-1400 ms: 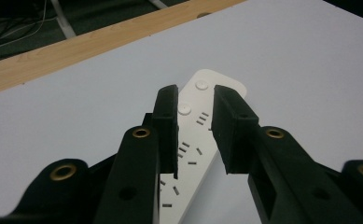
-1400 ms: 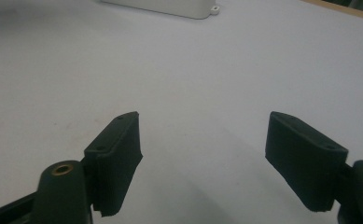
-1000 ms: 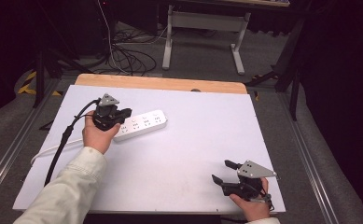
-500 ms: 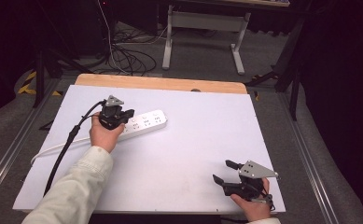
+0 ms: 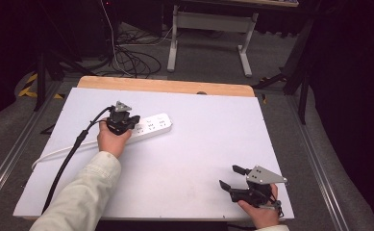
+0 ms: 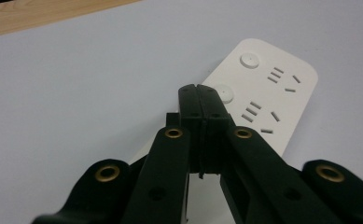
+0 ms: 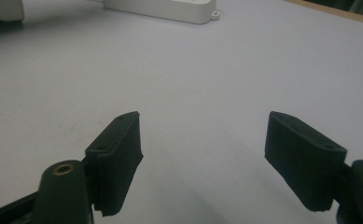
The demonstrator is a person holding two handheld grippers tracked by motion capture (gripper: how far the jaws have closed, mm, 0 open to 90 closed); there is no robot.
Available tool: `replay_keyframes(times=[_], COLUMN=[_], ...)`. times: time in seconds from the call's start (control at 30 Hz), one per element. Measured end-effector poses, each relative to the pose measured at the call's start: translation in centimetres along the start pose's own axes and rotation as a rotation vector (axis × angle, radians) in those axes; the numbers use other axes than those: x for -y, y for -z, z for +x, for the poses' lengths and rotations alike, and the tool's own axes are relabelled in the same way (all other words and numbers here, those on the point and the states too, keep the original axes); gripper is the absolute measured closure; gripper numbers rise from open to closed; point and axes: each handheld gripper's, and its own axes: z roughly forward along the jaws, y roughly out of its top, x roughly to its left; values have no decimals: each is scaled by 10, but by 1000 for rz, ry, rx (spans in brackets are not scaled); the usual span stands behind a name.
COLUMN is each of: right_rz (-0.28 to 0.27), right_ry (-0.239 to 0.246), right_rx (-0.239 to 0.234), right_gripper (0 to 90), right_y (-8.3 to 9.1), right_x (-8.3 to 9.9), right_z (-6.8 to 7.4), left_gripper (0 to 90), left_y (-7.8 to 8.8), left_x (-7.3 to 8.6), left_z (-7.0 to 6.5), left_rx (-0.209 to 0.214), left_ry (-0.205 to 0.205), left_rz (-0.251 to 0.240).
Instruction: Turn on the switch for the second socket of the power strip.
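The white power strip [image 5: 148,127] lies on the white table top [image 5: 199,144], in the far left part of it, with its long side turned a little away from the table edge, and its white cord [image 5: 55,153] runs from it toward the left edge. The left gripper [image 5: 128,120] is over the left half of the strip, held by the left hand [image 5: 112,139] with a light sleeve [image 5: 79,197] behind it. In the left gripper view its two black jaws are pressed fully together, pad against pad, and nothing is between them; their tips are above the strip's top face, just beside a round button [image 6: 223,93] and close to a group of socket slots [image 6: 258,114]. Whether the tips touch the button I cannot tell. The right gripper [image 5: 231,177] is well apart from the strip, near the front right corner of the table, in the right hand [image 5: 259,214]. Its jaws stand wide open and hold nothing; in the right gripper view there is bare table surface between them, and the strip's end [image 7: 170,9] is seen far ahead.
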Motion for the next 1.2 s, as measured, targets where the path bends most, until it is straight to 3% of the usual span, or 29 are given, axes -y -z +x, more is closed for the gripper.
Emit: replay_keyframes(times=[0.33,0.97,1.2], right_rz=[1,2,3], right_ry=[-1,2,4], right_rx=[-2,-5,-8], right_gripper=[273,273,273], right_y=[0,0,-1], right_x=[0,0,0], right_z=[0,1,1], left_gripper=[898,899,899], left_y=[-7,-6,-6], left_x=[4,3,3], left_z=[0,-2,-1], left_rx=[-13,-56,-54], left_ry=[-8,-35,-28], left_rz=[22,43,47])
